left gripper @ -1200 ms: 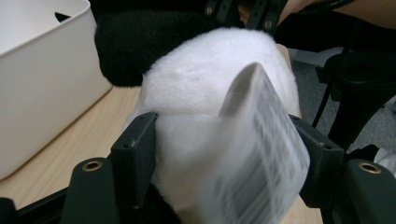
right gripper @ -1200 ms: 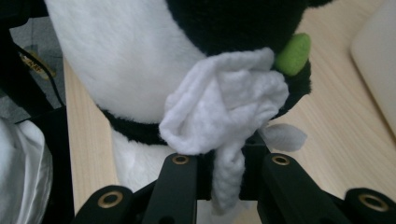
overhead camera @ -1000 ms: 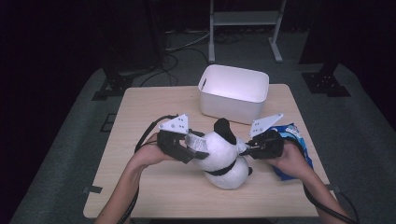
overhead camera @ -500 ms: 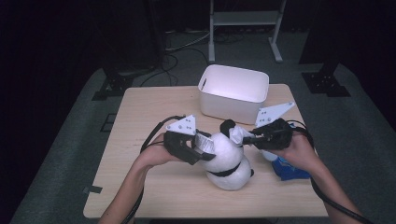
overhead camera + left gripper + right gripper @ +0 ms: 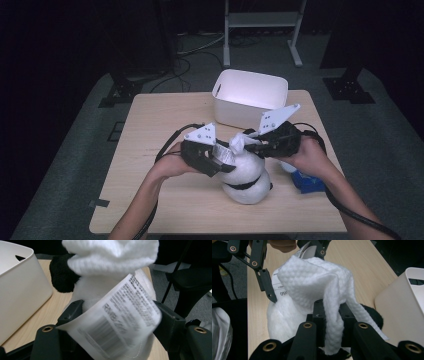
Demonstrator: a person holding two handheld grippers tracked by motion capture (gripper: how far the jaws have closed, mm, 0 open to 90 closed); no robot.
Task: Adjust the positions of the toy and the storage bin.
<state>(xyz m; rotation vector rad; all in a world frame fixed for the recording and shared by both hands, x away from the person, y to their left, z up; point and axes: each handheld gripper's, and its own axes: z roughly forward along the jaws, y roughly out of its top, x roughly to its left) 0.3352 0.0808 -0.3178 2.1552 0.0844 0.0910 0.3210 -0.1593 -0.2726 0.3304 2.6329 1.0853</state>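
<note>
Lifted since 1 s ago: right gripper (image 5: 252, 143) now higher over the plush toy (image 5: 245, 177), white cloth (image 5: 238, 143) pulled up w/ it; blue packet (image 5: 306, 181) uncovered at table's (image 5: 150, 150) right edge. Clenched on the white cloth, strip hanging down btwn the jaws in right gripper view (image 5: 322, 290). Left gripper (image 5: 220, 159) barely shifted, clamped on toy's white body w/ paper tag (image 5: 117, 322) draped across the jaws. Toy standing on table centre-front, btwn both hands, black ear (image 5: 62, 272) toward white bin (image 5: 250, 97). Bin behind toy, near but apart.
</note>
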